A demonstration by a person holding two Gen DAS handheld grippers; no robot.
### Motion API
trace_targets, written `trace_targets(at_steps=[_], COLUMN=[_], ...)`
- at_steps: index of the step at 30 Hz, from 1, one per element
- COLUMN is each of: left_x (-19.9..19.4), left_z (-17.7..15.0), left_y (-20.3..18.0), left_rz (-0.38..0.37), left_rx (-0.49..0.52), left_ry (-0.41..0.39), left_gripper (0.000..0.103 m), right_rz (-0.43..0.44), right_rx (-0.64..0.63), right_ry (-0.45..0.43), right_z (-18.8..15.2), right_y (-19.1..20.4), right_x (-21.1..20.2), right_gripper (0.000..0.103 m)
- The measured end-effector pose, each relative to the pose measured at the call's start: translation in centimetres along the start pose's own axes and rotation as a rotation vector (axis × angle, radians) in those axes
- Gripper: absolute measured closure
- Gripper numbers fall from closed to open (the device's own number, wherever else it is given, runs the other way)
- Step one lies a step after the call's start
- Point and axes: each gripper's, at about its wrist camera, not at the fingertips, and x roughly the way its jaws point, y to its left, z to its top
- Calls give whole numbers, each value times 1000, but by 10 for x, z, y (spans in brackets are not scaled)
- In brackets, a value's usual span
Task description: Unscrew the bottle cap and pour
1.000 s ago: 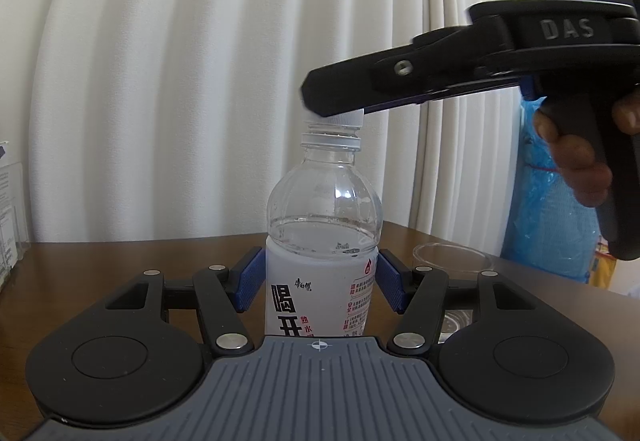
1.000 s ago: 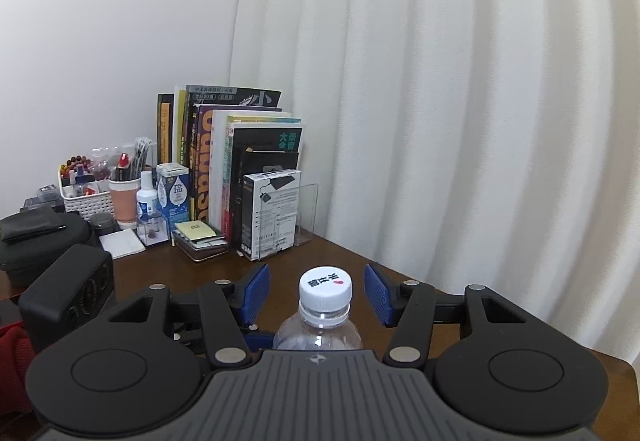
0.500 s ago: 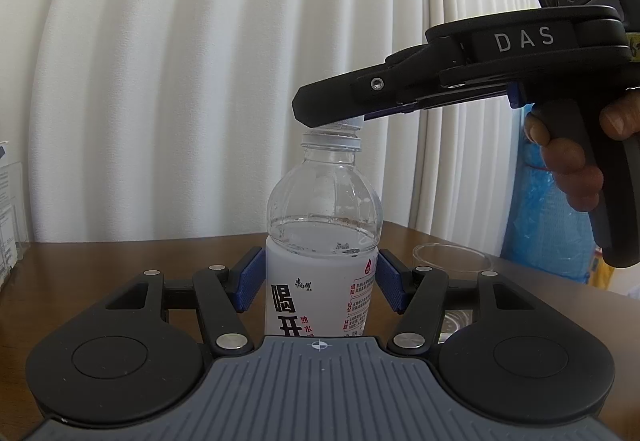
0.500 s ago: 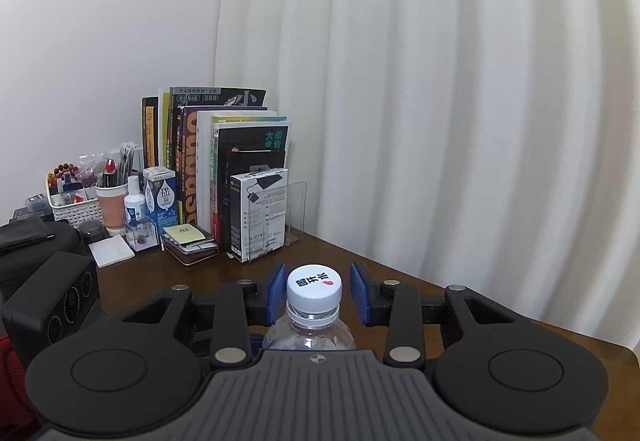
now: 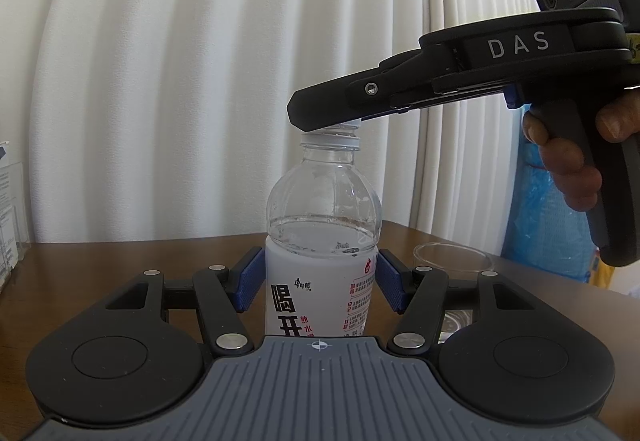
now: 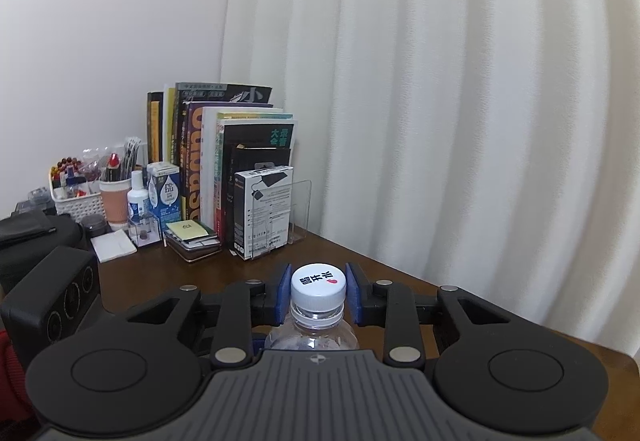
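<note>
The left claw [image 5: 320, 283] pinches the bottle [image 5: 322, 241] at its white label, one blue pad [image 5: 249, 283] pressed on each side, and the bottle stands upright on the brown table [image 5: 120, 257] straight ahead of that claw. The bottle is clear above the label, with water reaching just over the label's top edge.

The right claw [image 6: 318, 291] comes in from above and to the right of the left one, held by a hand [image 5: 568, 169] wrapped around its dark grip. Its blue pads [image 6: 283, 291] sit against both sides of the white cap [image 6: 318, 283], closed on it with no gap showing on either side (the cap's printed top faces up toward that claw's camera). Seen from the left claw, the black fingers of the right one cover the cap almost fully, and only a sliver of white shows beneath them, just above the bottle's neck ring.

Ahead and to the right of the left claw, beyond the bottle, a clear round cup [image 5: 452, 255] sits on the table, apart from the bottle. Far ahead and left of the right claw, a row of books [image 6: 224, 161] stands against the wall, with a small white basket [image 6: 76, 201] of odds and ends beside them. White curtains [image 6: 440, 101] hang behind the table.
</note>
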Motion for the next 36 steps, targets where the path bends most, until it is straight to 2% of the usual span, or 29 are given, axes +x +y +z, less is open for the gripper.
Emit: trace_targets(at_steps=[4, 7, 18, 23, 36], left_x=[-2, -2, -3, -3, -5], left_z=[0, 0, 0, 0, 1], left_y=[0, 1, -1, -1, -3], left_rz=[-1, -1, 0, -1, 0], left_rx=[4, 8, 22, 26, 28], left_ry=[0, 1, 3, 3, 3], left_gripper=[43, 43, 43, 43, 43], right_rz=[43, 129, 328, 354, 311], right_rx=[-42, -71, -118, -139, -146], right_ry=[19, 34, 79, 71, 28], right_z=[4, 8, 18, 16, 10], right_y=[-5, -16, -43, -46, -40], right_x=[1, 2, 10, 9, 6], right_gripper=[72, 72, 72, 72, 71])
